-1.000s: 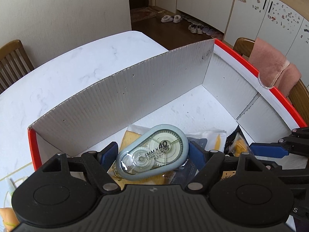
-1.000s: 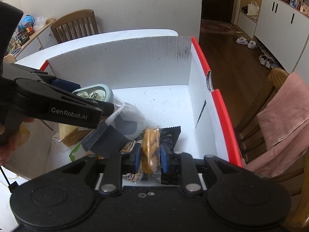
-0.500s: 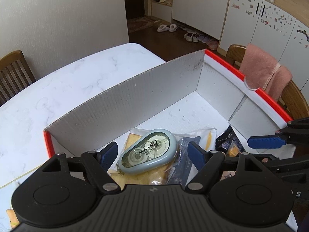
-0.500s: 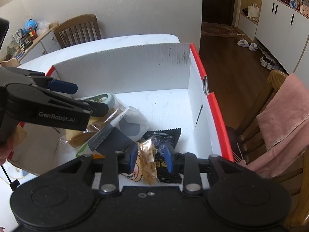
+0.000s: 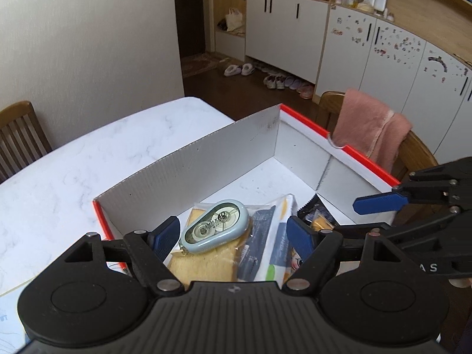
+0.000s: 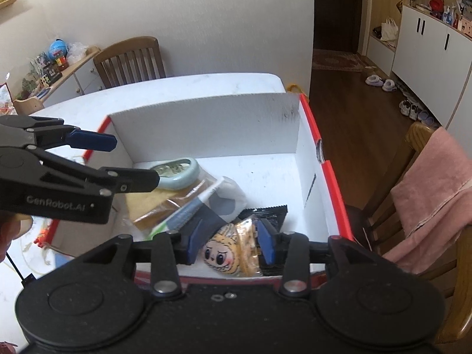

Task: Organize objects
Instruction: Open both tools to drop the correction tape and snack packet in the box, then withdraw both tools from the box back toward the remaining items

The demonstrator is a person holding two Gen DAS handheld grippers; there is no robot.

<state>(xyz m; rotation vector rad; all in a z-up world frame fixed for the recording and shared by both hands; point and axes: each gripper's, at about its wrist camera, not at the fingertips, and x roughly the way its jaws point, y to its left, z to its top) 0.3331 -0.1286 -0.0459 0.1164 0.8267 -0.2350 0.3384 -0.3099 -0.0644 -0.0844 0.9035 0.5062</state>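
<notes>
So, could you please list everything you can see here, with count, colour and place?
box: 1, white inside with red rim, on the table
table: 1, white marble
correction tape: 1, pale blue, in the box on top of the cake packet
cake packet: 1, yellow, box's near left corner
dark pouch: 1, black, box floor on the right
snack packet: 1, clear with orange contents, between the right tongs' pads
cartoon packet: 1, yellow face, beside the snack packet
towel: 1, pink, over a chair beside the box
chairs: at least 3, brown wood, around the table
left tongs: black with blue pads, open above the tape
right tongs: black with blue pads, opening, snack packet between them
</notes>
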